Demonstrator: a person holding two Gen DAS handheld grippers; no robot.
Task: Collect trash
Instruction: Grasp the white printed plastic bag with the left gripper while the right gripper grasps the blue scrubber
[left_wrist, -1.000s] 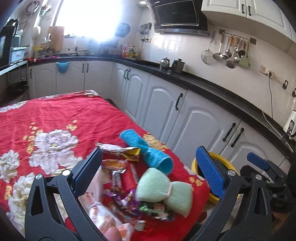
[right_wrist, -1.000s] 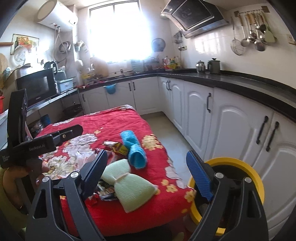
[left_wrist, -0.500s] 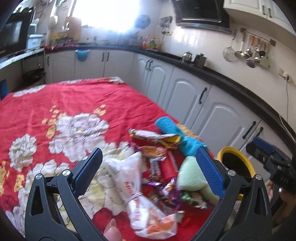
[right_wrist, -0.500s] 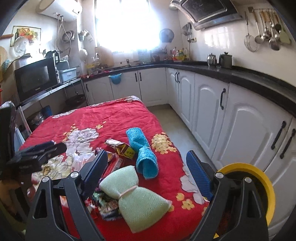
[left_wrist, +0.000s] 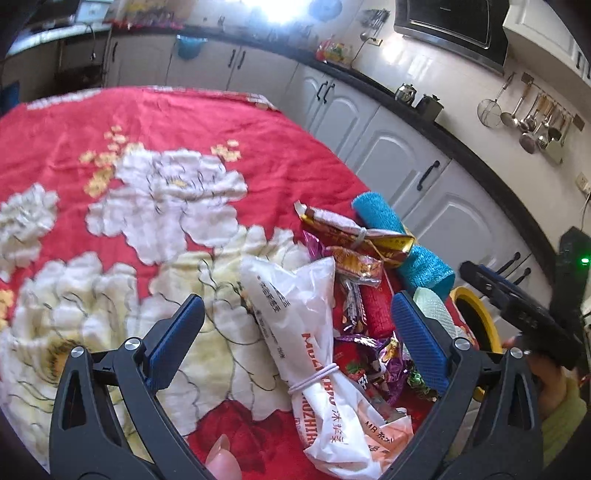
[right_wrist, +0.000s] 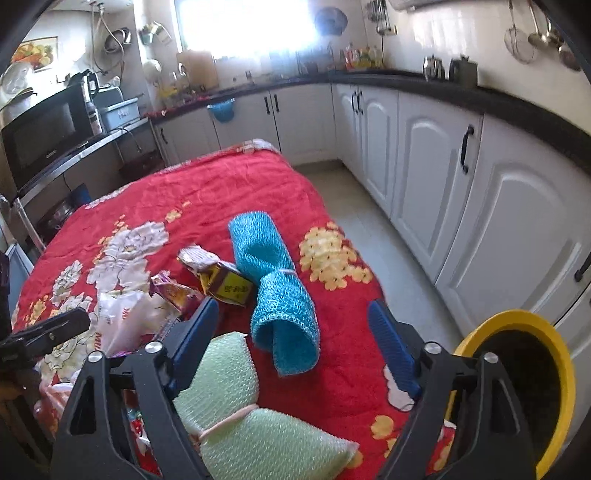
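Left gripper (left_wrist: 297, 341) spread wide, holding nothing; white plastic bag (left_wrist: 295, 317) lies directly between its jaws. Judged light, limp, slippery: grip at the banded neck. Right gripper (right_wrist: 295, 341) likewise wide, empty.

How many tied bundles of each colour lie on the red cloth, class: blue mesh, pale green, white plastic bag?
Blue mesh roll: 1
Pale green sponge bundle: 1
White plastic bag: 1
Total: 3, each cinched with a band round its middle.
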